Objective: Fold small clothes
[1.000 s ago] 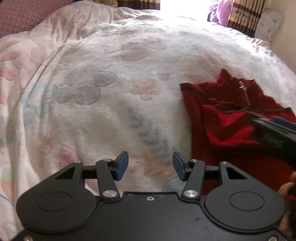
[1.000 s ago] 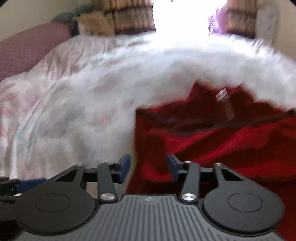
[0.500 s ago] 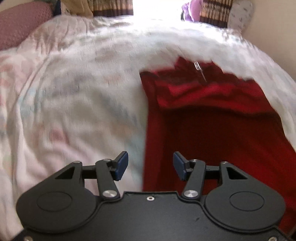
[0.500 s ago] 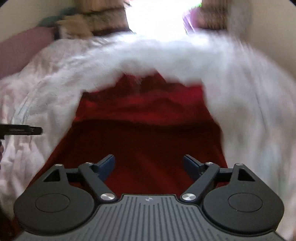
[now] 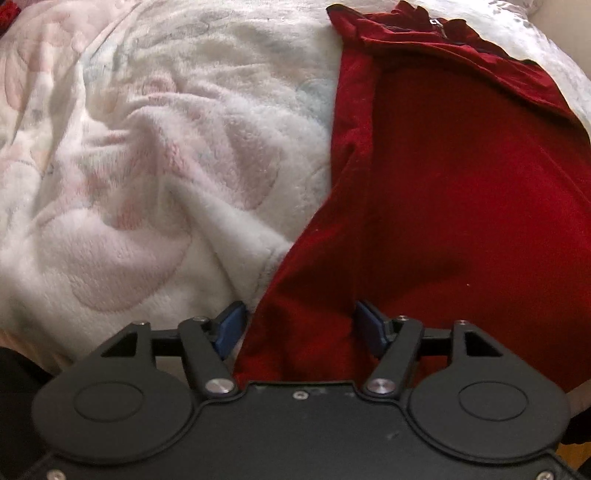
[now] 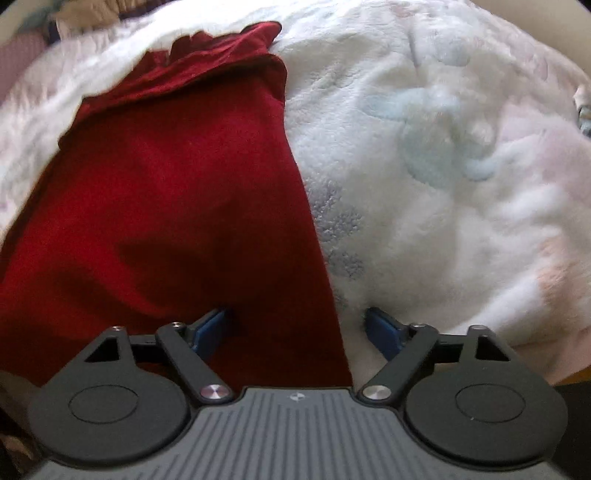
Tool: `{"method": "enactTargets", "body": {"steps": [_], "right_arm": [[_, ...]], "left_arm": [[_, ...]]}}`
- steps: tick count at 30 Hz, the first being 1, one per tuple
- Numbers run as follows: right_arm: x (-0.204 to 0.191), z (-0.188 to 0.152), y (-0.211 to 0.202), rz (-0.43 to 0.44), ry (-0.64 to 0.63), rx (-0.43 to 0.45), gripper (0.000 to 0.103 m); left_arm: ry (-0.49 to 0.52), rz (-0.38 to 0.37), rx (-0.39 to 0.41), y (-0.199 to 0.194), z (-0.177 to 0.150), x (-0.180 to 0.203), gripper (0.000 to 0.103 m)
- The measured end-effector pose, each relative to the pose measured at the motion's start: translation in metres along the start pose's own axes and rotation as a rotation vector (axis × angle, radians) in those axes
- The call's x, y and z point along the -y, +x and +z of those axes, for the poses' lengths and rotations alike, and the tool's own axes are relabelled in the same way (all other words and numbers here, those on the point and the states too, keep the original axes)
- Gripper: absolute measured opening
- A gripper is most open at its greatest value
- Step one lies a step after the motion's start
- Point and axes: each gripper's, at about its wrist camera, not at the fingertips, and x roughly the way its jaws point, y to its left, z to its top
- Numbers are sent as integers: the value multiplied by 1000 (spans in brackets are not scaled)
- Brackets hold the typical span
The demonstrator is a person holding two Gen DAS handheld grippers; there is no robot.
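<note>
A small red fleece garment (image 5: pixel 461 177) lies flat on a fluffy floral blanket (image 5: pixel 155 155), its collar and zip at the far end. My left gripper (image 5: pixel 299 326) is open and low, its blue-padded jaws straddling the garment's near left corner. In the right wrist view the same garment (image 6: pixel 166 192) fills the left half. My right gripper (image 6: pixel 295 328) is open and straddles the garment's near right edge. Neither gripper has closed on the cloth.
The white blanket with pink and blue flowers (image 6: pixel 443 166) covers the bed on both sides of the garment and is rumpled at the left (image 5: pixel 122 122). Pillows or bedding show at the far top left (image 6: pixel 74 14).
Both grippers have dropped down and come in close to the garment's near edge, left at its left corner, right at its right edge. Both stay open.
</note>
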Motion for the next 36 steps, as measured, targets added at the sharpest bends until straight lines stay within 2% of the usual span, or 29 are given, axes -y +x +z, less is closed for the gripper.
{"method": "enactTargets", "body": {"steps": [3, 6, 8, 11, 13, 16, 17, 18, 19, 20, 21, 22, 23, 27, 31, 34, 36], "right_arm": [[0, -2, -1, -5, 27, 11, 103], [-5, -12, 1, -40, 36, 50, 103], [-6, -11, 0, -49, 30, 44, 103], [1, -2, 6, -40, 72, -11, 103], [2, -1, 4, -31, 76, -1, 103], [-2, -6, -1, -41, 38, 4, 89], [-6, -6, -2, -43, 14, 2, 75], [-10, -5, -6, -43, -15, 4, 54], [-10, -5, -8, -39, -26, 10, 44], [-10, -5, -11, -44, -22, 19, 25], [-8, -5, -14, -46, -5, 26, 12], [-7, -3, -16, -38, 8, 31, 10], [-6, -3, -19, -30, 15, 36, 9], [-10, -6, -37, -38, -24, 72, 6], [-8, -1, -75, 44, 11, 155, 5], [-10, 6, -103, 97, -6, 211, 4], [-8, 8, -120, 109, -15, 229, 4]], "left_arm": [[-30, -24, -18, 2, 0, -6, 70], [-8, -15, -12, 1, -1, -2, 71], [-4, -16, -4, -1, -3, -2, 71], [-16, -27, -2, -2, -3, -5, 71], [-16, -29, -2, -3, -3, -6, 71], [-4, -26, 4, -9, -5, -5, 68], [-1, -31, 6, -10, -5, -4, 64], [4, -32, 9, -12, -4, -3, 64], [14, -32, 12, -14, -3, -1, 59], [19, -38, 18, -17, -3, -1, 41], [13, -50, 20, -21, -2, -2, 28], [3, -57, 23, -26, -2, -4, 15], [-3, -61, 35, -32, -1, -6, 7], [-4, -97, 84, -63, 3, -16, 4], [-10, -119, 159, -105, 8, -21, 4], [17, -81, 202, -128, 6, -19, 4], [21, -67, 172, -129, -2, -23, 4]]}}
